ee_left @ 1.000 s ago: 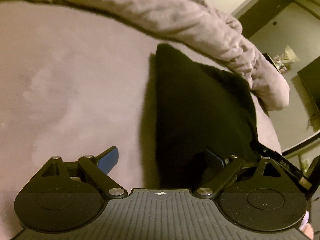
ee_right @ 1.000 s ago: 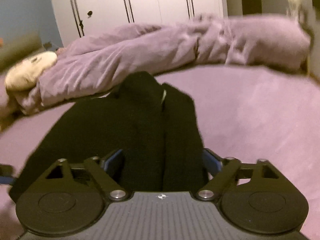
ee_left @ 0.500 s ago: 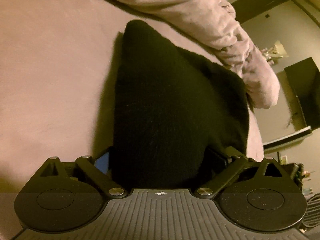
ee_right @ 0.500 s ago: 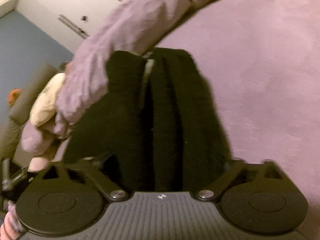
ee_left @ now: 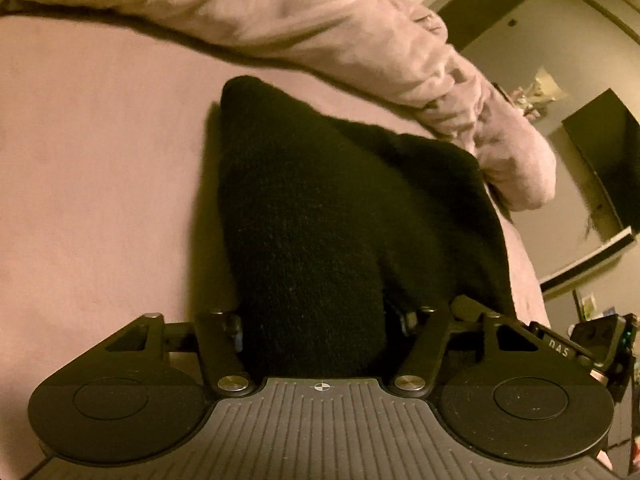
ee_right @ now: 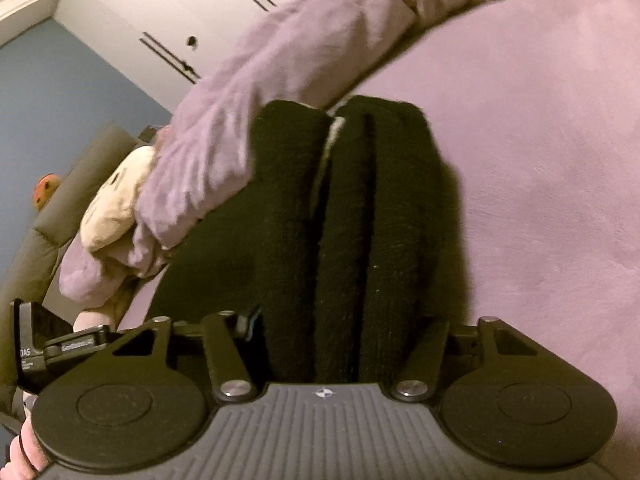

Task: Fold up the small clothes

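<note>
Presently, both grippers engage one black garment [ee_left: 320, 216] that lies on a mauve bed surface [ee_left: 100, 160].

Left wrist view: the left gripper [ee_left: 316, 328] occupies the lower centre of the frame. Its jaws have just been closing and now stand at a medium width, with a thick bunch of the black fabric between them. The fabric fills the gap from side to side, and the pads are mostly hidden by it, so the grip reads as closed on the cloth. The garment rises from the jaws toward a rounded peak at upper centre and spreads toward the right of the frame. A rumpled lilac blanket [ee_left: 360, 40] runs across the top and down the upper right, just beyond the garment. A dark screen [ee_left: 608, 168] stands at the far right edge.

Right wrist view: the right gripper [ee_right: 340, 332] sits at the lower centre. Its jaws have likewise just been closing and stand at a medium width around several upright folds of the black garment [ee_right: 360, 220], which pack the gap fully. The folds extend upward to centre frame. The lilac blanket [ee_right: 280, 80] crosses from upper right to centre left, overlapping the garment's left edge. A cream plush item [ee_right: 116, 200] lies at the left, beside the blanket. White wardrobe doors [ee_right: 160, 8] fill the upper left.
</note>
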Demonstrator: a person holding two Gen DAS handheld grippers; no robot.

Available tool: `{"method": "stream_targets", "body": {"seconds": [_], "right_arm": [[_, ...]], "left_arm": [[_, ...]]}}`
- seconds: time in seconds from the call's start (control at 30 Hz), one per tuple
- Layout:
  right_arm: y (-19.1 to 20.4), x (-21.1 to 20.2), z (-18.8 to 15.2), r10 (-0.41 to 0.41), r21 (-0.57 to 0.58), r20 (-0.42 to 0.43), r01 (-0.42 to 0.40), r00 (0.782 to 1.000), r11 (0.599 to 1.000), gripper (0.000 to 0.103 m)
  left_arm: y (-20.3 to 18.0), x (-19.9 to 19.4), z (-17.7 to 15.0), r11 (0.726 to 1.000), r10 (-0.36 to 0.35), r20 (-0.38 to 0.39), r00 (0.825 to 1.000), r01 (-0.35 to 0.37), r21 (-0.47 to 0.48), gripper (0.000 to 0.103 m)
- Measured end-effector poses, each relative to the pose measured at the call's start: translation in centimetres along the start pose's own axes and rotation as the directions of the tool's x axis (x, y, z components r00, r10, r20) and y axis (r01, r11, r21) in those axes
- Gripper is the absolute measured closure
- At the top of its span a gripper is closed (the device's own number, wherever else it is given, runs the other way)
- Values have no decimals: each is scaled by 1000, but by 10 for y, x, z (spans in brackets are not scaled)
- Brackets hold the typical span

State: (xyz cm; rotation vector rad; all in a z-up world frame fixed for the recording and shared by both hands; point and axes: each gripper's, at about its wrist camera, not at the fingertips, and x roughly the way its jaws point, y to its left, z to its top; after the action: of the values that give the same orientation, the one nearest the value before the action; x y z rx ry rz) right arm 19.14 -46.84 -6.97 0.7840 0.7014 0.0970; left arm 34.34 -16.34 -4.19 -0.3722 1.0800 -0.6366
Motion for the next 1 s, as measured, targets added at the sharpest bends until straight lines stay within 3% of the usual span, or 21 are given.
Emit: {"method": "stream_targets", "body": {"seconds": [0.17, 0.27, 0.43, 0.5, 0.57, 0.63, 0.7, 0.77, 0.83, 0.93, 1.0], "right_arm": [[43, -6, 5, 59, -66, 30, -57, 998, 996, 52], [78, 0, 7, 81, -134, 12, -78, 997, 988, 53], [115, 23, 7, 151, -149, -10, -151, 988, 977, 53], [122, 32, 6, 171, -152, -8, -170, 985, 974, 51], [127, 45, 4, 70, -166, -1, -69, 998, 984, 33], [124, 45, -2, -46, -163, 30, 50, 998, 985, 32], [117, 31, -9, -84, -127, 76, 93, 994, 988, 32], [114, 11, -21, -48, -99, 124, 61, 991, 993, 31], [121, 2, -34, 1, -116, 134, 15, 991, 993, 31], [142, 13, -45, 19, -194, 96, 0, 995, 981, 31], [155, 28, -47, -5, -239, 57, 18, 998, 971, 31]], "left_arm": [[-3, -19, 4, 999, -15, 25, 1000, 14, 32, 43], [-5, -38, 10, 997, 10, 58, 998, -14, 70, 43], [24, -89, 18, 997, 62, 140, 988, -69, 44, 43], [41, -109, 16, 994, 99, 168, 981, -106, 34, 37], [60, -121, 13, 985, 169, 170, 971, -174, 15, 33], [80, -135, 5, 963, 266, 160, 951, -271, 6, 34], [91, -151, -10, 939, 329, 203, 922, -343, 36, 31], [96, -168, -24, 933, 338, 245, 909, -358, 43, 23], [97, -177, -41, 939, 325, 269, 907, -344, 25, 20], [89, -175, -60, 930, 352, 266, 898, -368, 12, 17], [81, -171, -68, 931, 345, 263, 901, -363, 23, 17]]}}
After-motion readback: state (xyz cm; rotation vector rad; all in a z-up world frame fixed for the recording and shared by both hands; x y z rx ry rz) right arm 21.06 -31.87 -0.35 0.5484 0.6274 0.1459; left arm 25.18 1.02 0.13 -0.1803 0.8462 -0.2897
